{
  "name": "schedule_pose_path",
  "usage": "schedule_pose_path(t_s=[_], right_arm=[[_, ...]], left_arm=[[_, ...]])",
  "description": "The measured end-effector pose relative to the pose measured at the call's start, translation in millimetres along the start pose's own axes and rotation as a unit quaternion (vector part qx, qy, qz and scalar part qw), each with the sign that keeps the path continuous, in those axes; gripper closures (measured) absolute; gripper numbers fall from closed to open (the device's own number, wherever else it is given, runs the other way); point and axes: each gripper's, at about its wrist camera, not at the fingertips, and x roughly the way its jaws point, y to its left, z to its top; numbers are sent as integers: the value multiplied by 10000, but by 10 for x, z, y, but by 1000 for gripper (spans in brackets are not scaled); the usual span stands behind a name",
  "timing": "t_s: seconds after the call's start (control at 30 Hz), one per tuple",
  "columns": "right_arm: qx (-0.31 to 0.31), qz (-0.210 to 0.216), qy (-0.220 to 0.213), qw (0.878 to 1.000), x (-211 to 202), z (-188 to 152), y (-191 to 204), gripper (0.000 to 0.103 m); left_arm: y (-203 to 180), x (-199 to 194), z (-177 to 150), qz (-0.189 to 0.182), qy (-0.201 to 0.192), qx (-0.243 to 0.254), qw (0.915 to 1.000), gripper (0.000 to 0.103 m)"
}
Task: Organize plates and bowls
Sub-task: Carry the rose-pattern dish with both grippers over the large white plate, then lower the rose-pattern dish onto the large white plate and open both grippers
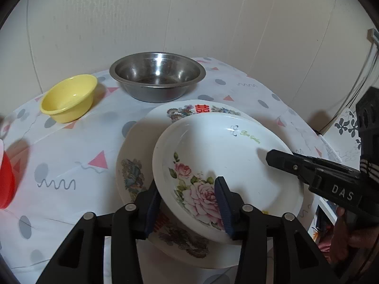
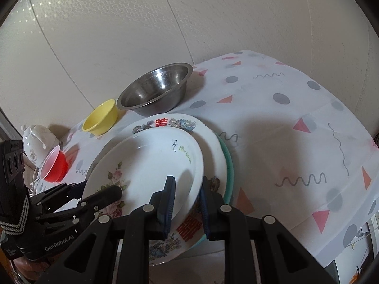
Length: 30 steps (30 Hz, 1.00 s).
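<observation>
Gripping the rose plate [image 1: 227,161] rim in my right gripper [image 2: 184,203], left gripper [image 1: 189,203] jaws loosened around it, I judge it glazed, slippery, breakable.

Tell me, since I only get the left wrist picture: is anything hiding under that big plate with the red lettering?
Observer: Yes. The right wrist view shows a teal plate beneath the red-lettered plate, peeking out along its right edge.
Operator: And the red blob at my left edge?
Observer: That is a red cup, and a white ceramic piece with a handle stands just behind it.
Operator: What is the other tool doing to the flowery plate?
Observer: The right gripper has its jaws astride the near rim of the rose plate, one pad inside and one outside, and it appears to be clamping it.
</observation>
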Motion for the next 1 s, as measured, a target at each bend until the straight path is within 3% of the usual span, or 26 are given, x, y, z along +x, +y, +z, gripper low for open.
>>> schedule_pose_path(t_s=[0.5, 0.73, 1.0], right_arm=[[18, -324, 594, 9977, 140, 227, 33, 83], [-99, -516, 789, 9955, 211, 302, 79, 83], [-398, -773, 877, 9923, 258, 299, 180, 83]], left_arm=[[-36, -18, 77, -274, 368, -50, 9989, 38], [-60, -39, 111, -323, 501, 63, 9982, 25], [-69, -64, 123, -292, 559, 73, 9980, 23]])
